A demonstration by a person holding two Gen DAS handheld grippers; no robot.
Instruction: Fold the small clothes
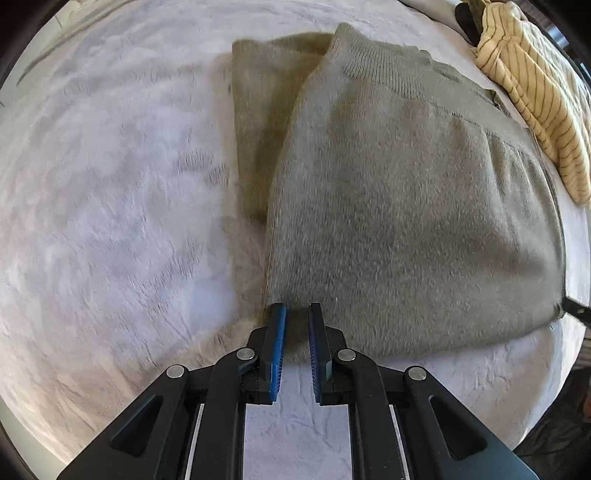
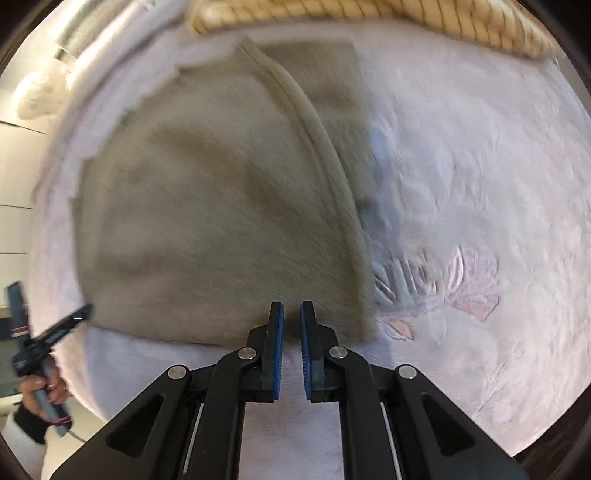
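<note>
A grey-green knit garment lies folded on a pale fluffy blanket, with a ribbed band at its far end and a lower layer sticking out on its left. My left gripper hovers at the garment's near left corner, jaws slightly apart, nothing between them. In the right wrist view the same garment lies flat with a folded edge running along its right side. My right gripper is at its near edge, jaws slightly apart and empty. The left gripper shows at the garment's left corner.
A cream garment with thin dark stripes lies beyond the knit one; it also shows in the right wrist view. The blanket carries a faint pink print. The person's hand holds the left gripper's handle.
</note>
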